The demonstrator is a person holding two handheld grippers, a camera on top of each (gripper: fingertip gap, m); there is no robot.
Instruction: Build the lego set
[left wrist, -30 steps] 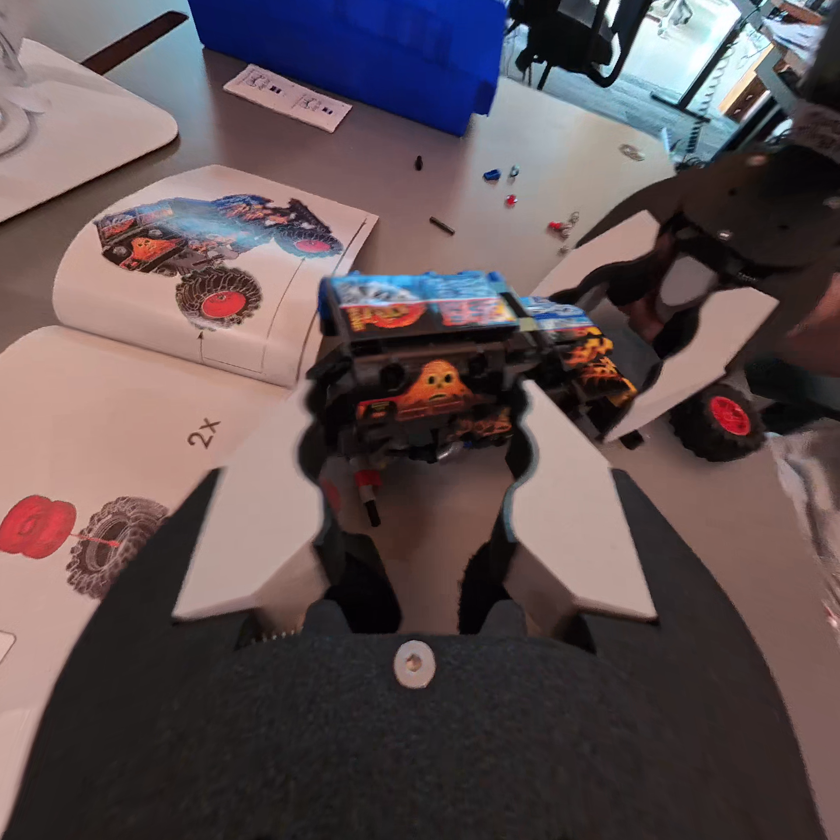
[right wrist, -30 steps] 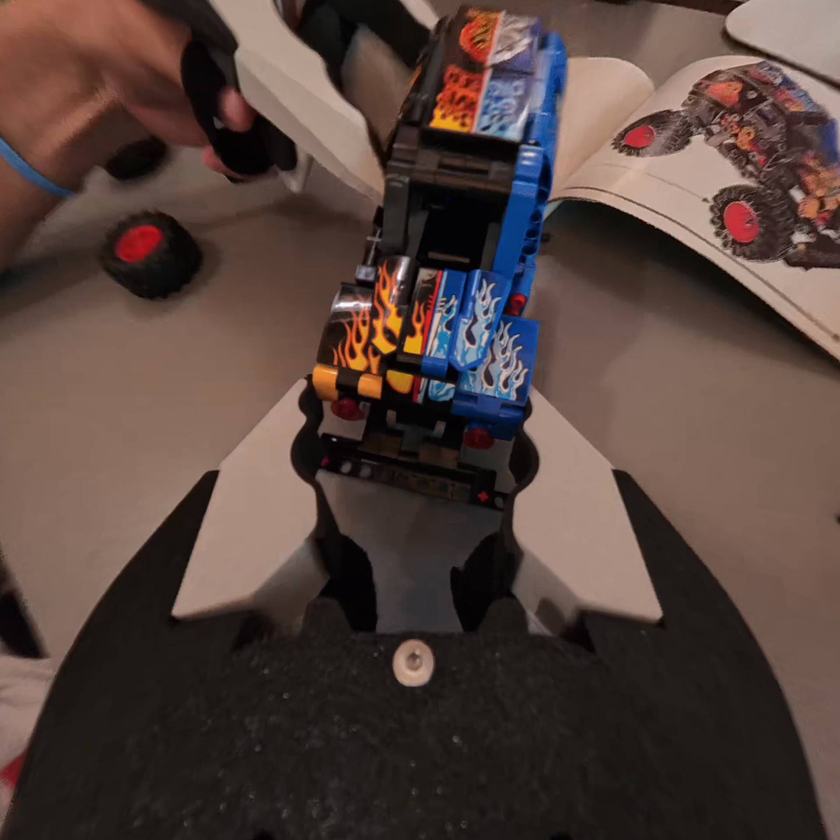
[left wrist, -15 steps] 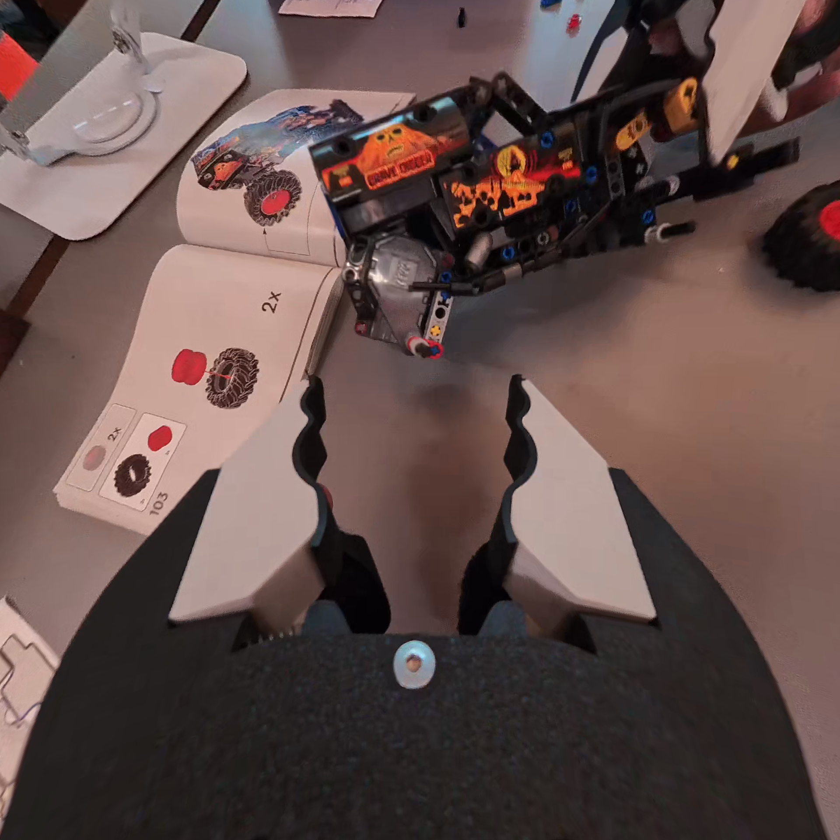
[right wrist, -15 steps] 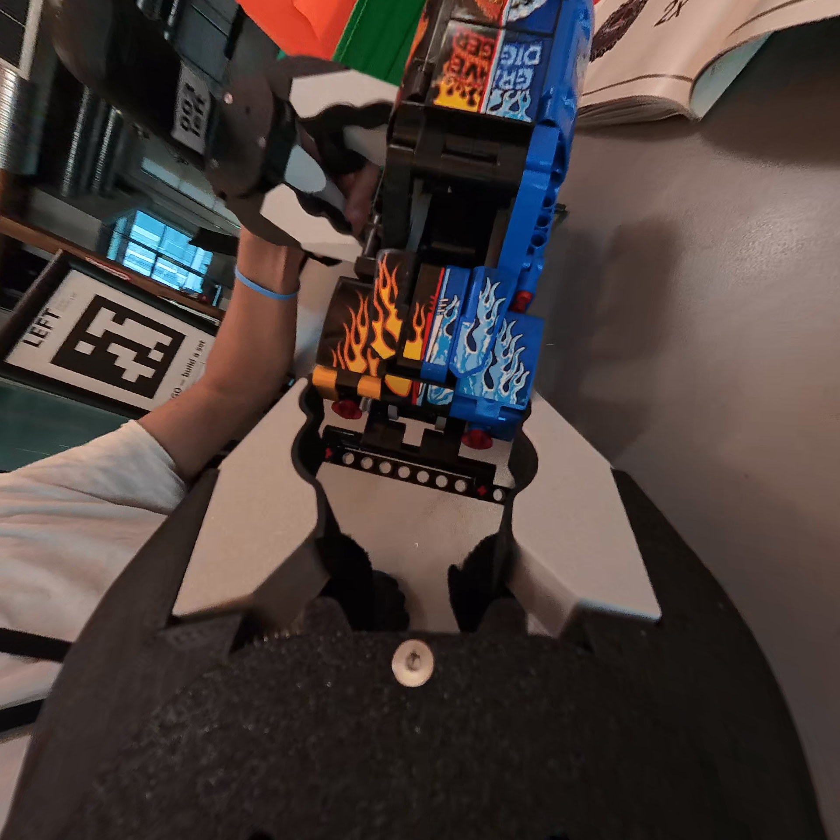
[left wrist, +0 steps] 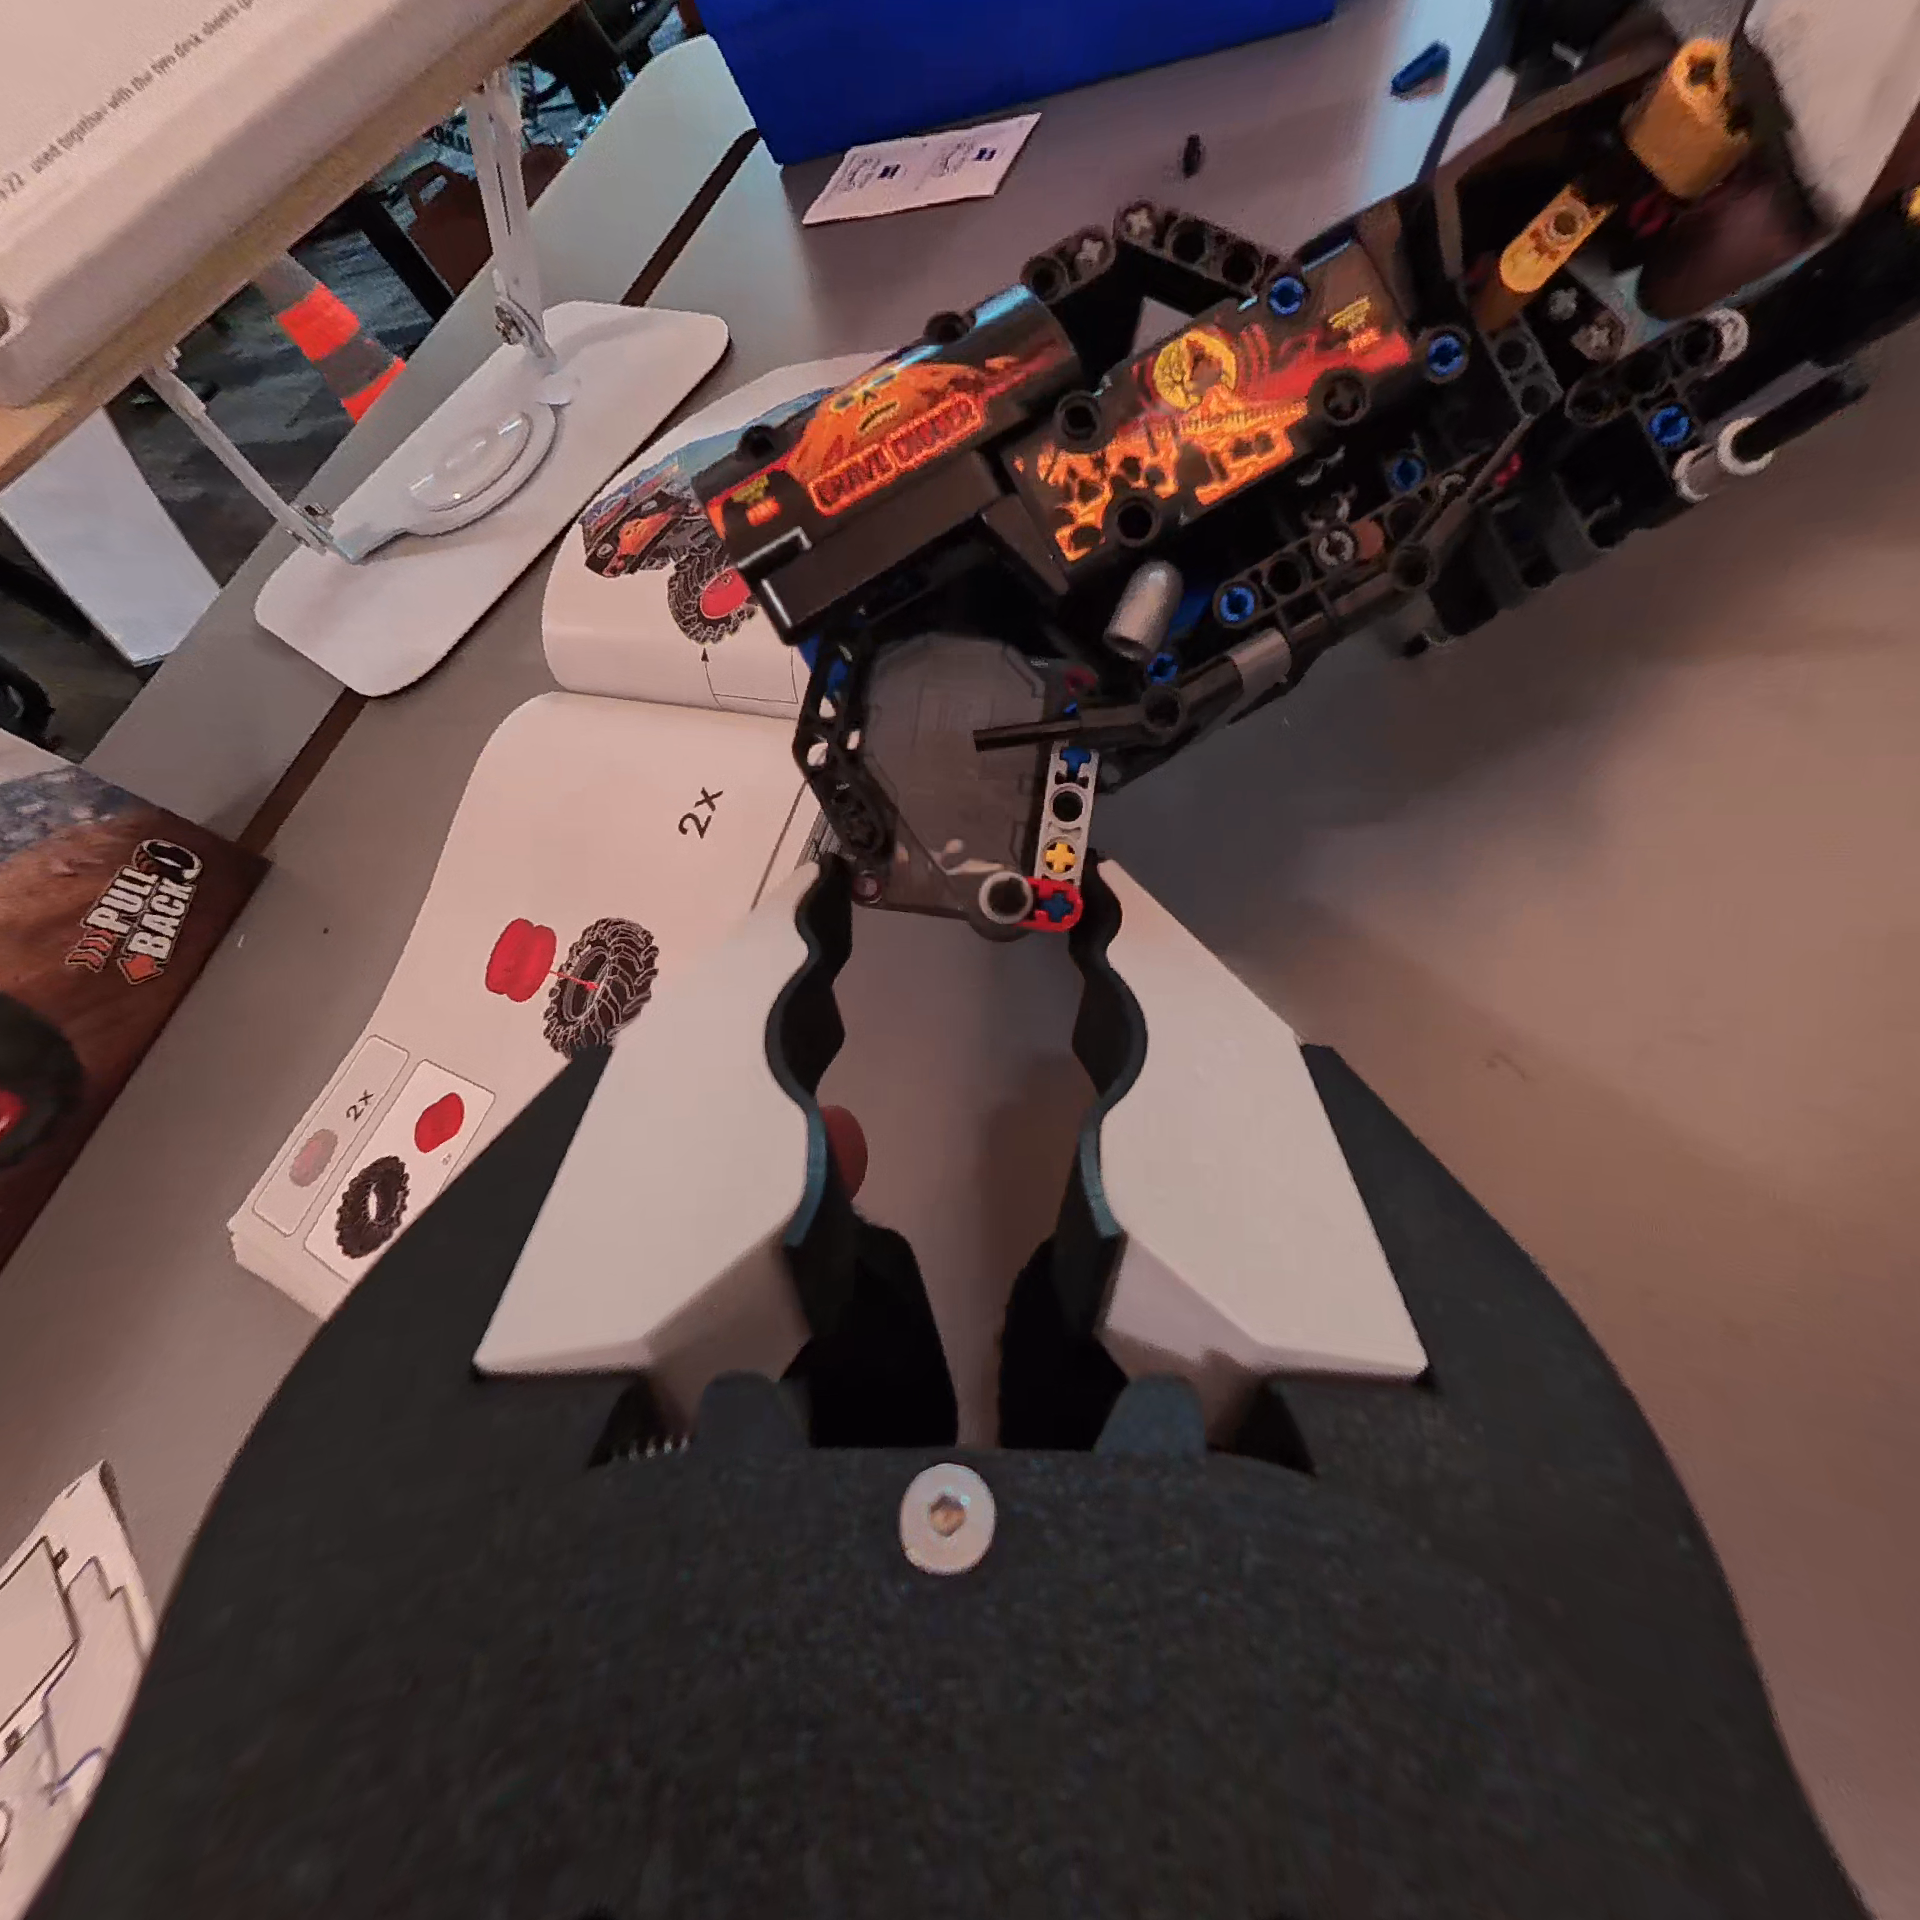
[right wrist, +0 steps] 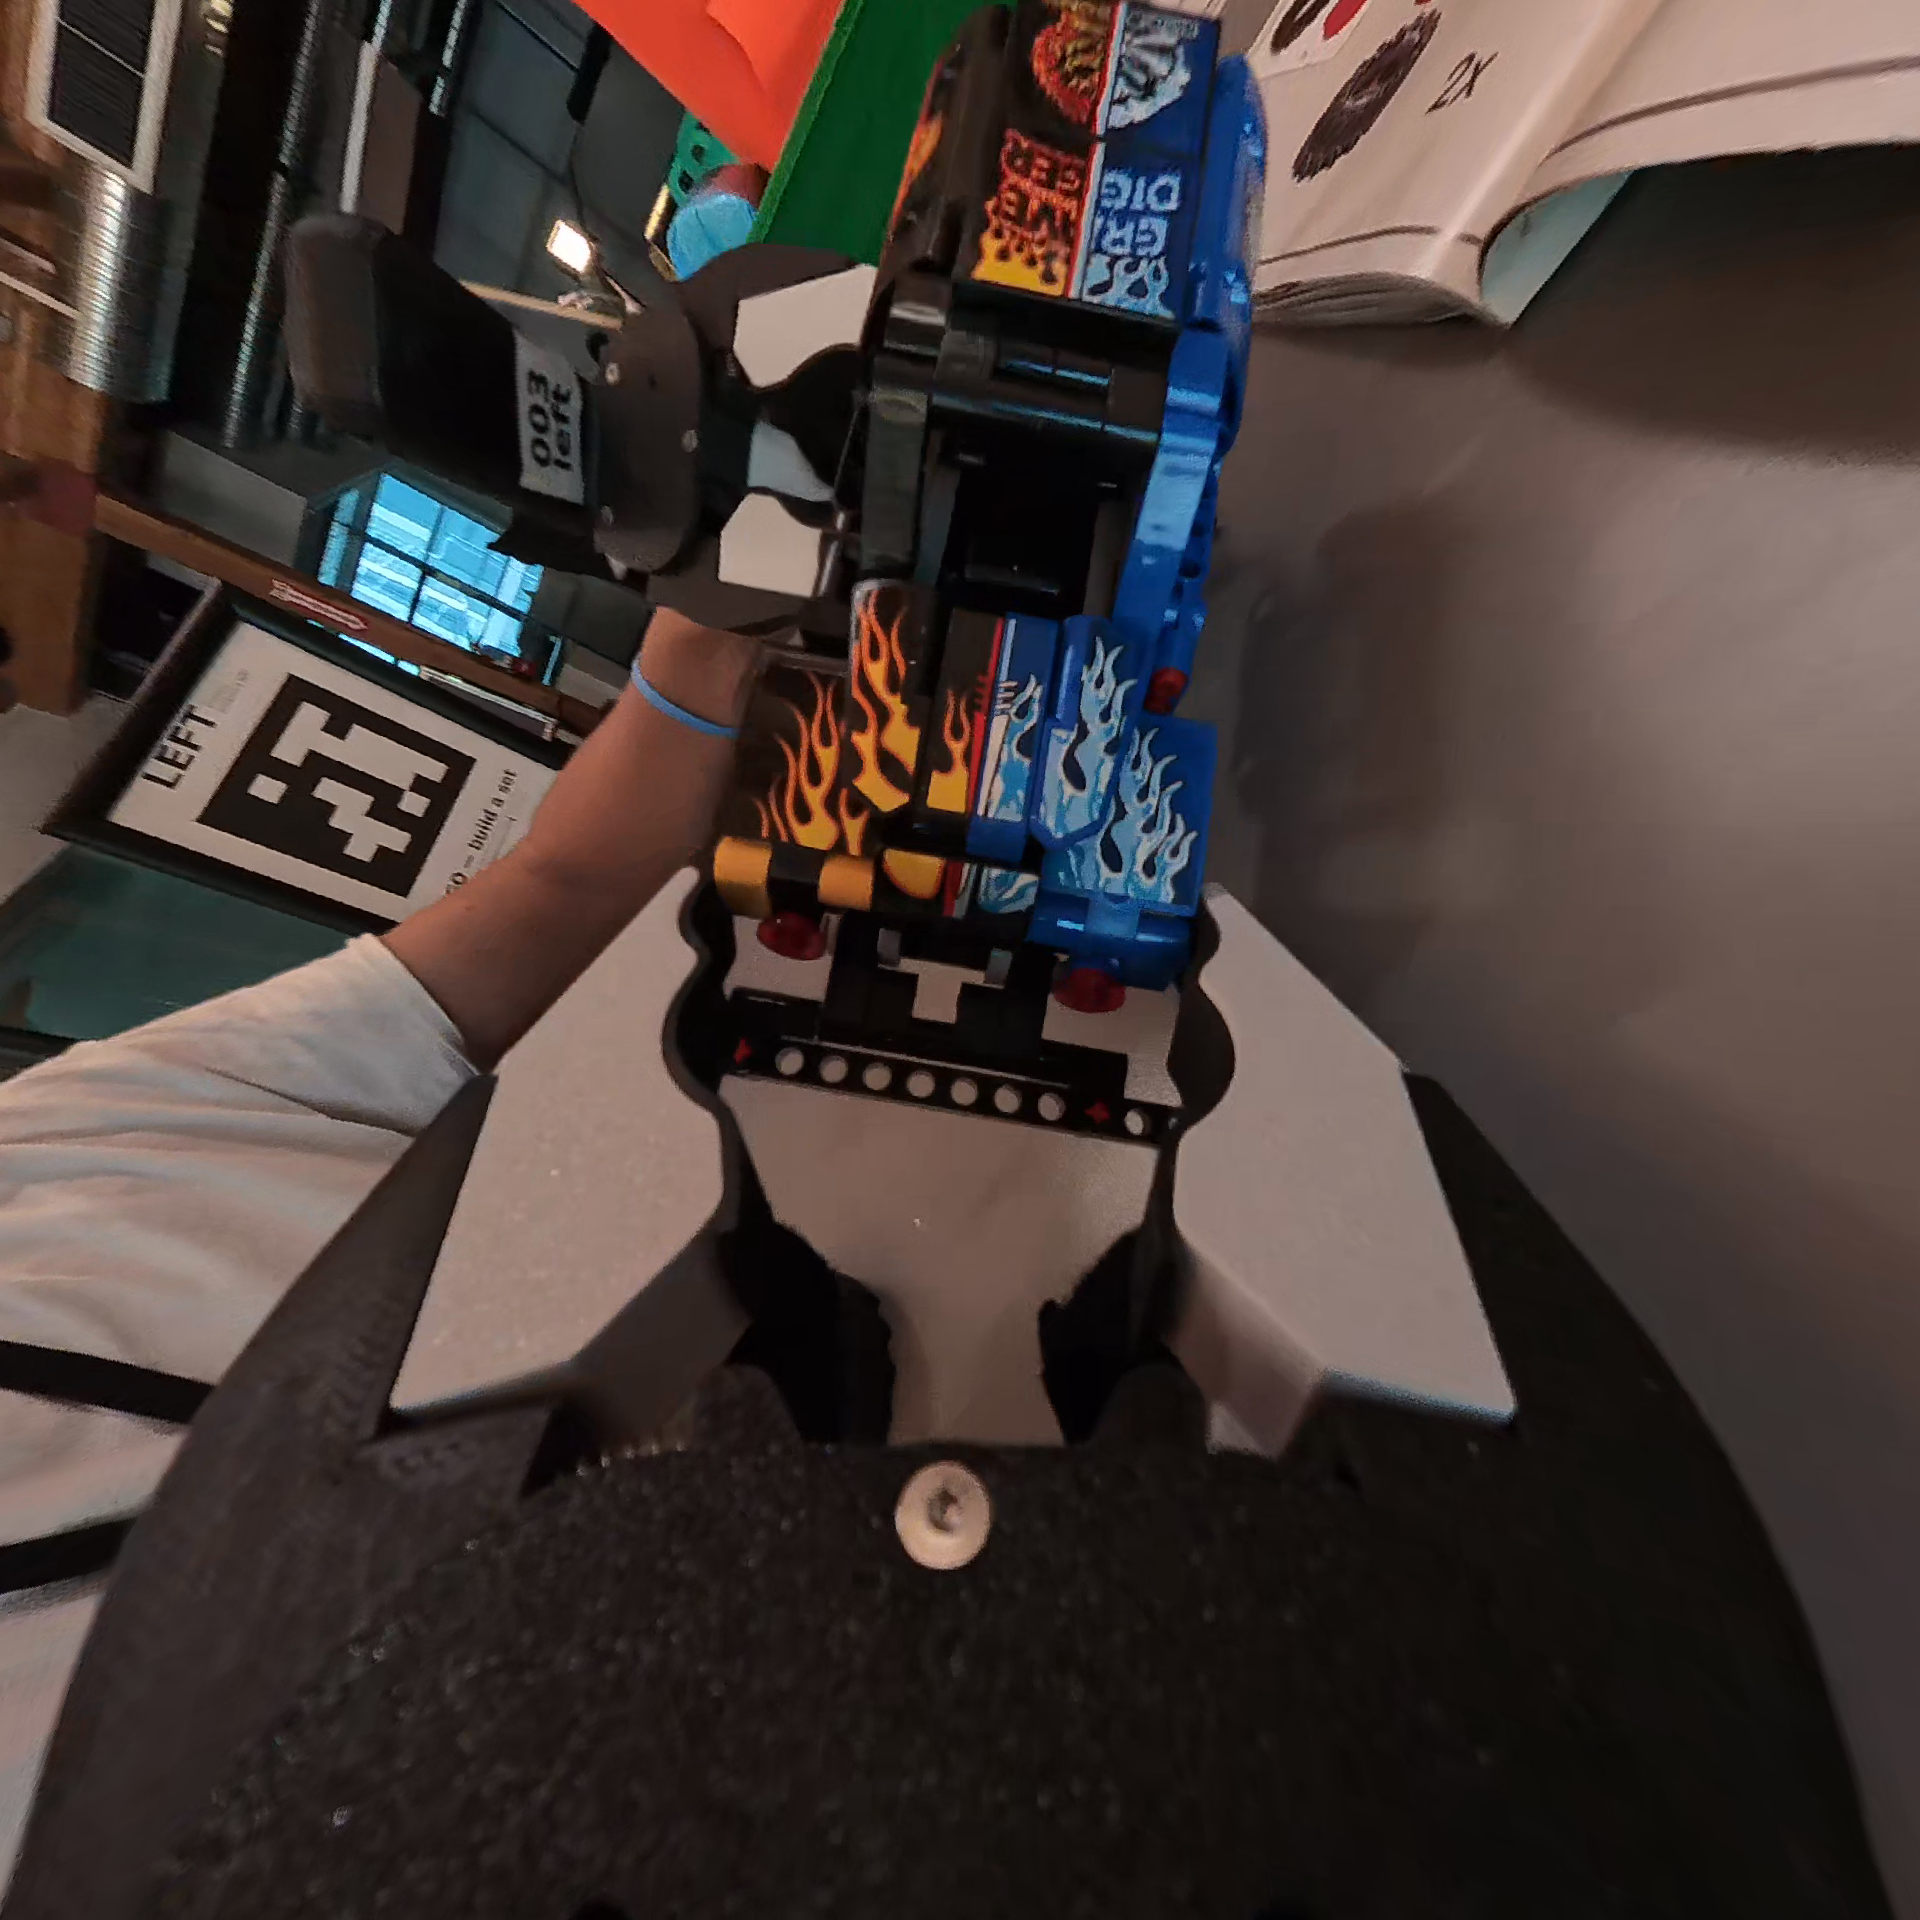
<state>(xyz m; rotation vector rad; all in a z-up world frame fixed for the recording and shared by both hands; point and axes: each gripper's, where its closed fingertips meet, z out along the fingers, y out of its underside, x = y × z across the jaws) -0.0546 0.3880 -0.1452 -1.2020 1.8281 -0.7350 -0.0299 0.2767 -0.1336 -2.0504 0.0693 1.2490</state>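
Left wrist view: left gripper [left wrist: 951, 914] with its jaws apart, tips just at the grey underside block of the lego truck [left wrist: 1143, 468], clamping nothing that I can see. The truck hangs tilted on its side above the grey table [left wrist: 1558, 1039], wheels off. An open instruction booklet [left wrist: 582, 935] lies beside it on the left, and a blue bin [left wrist: 987, 62] stands at the far edge; its contents are hidden.

Right wrist view: right gripper [right wrist: 951, 935] is clamped on the truck's flame-patterned end, fingers [right wrist: 582, 1091] pressed to both sides. Farther off, the left gripper's open tips meet the truck's black side.
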